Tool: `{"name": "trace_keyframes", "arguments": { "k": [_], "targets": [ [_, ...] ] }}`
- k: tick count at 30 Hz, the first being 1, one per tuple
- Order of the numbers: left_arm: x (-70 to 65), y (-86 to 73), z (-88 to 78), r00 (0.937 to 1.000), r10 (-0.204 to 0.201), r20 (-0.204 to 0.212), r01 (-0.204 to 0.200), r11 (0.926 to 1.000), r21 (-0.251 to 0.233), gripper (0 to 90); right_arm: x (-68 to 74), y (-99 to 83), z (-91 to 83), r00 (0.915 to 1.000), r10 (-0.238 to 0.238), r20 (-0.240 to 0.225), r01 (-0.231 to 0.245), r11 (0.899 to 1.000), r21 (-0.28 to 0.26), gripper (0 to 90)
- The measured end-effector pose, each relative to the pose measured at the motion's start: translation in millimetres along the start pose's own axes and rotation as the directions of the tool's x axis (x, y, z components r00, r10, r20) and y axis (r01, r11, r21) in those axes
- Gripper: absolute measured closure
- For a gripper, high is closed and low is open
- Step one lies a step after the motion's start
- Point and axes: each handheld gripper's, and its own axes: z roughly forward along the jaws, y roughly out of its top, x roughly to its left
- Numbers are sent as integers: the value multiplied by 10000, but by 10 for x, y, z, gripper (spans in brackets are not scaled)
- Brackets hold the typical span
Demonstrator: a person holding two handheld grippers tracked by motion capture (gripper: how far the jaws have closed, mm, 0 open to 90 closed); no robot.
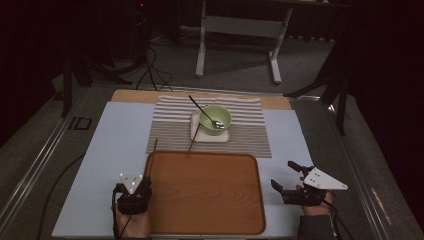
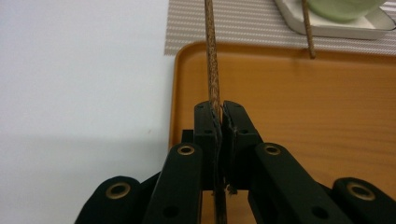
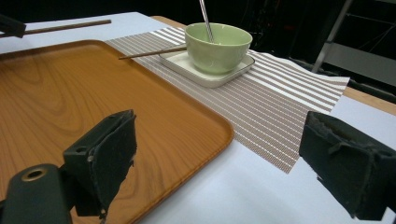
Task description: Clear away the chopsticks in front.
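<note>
Left gripper (image 2: pixel 219 112): jaws clamped on one chopstick (image 2: pixel 211 60), held low at the left rim of the tray (image 2: pixel 289 121).
Chopstick, held: slim, dark mottled brown wood, round in section, running straight on from the jaws past the tray's corner toward the mat (image 2: pixel 243 23); its far tip is out of frame in the left gripper view.
Handling, as judged: keep the grip firm, since a thin round stick can roll or pivot between flat pads; lower it level so the whole length meets the tray together; part the jaws only once it rests.
Second chopstick (image 1: pixel 193 139): same wood, leaning from the white dish (image 1: pixel 199 131) under the green bowl (image 1: pixel 215 119) to the tray's far rim; probably the next item to collect.
Right gripper (image 1: pixel 287 176): jaws wide apart, nothing between them, idle beside the tray's right edge.
</note>
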Motion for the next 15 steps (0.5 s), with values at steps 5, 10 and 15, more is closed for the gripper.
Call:
{"name": "trace_keyframes", "arguments": {
  "k": [5,10,15],
  "targets": [
    [36,-97,-39,10000,-69,-42,70,9999,133,861,2,1,6,10000,-23,-29,23,10000,0,107],
    [39,-189,-31,9999,-56,-94,59,9993,373,861,0,1,10,10000,-12,-22,12,10000,-6,107],
    [60,-261,-37,9997,-232,-87,236,9984,505,861,0,2,11,10000,-12,-44,12,10000,-10,107]
  ]
}}
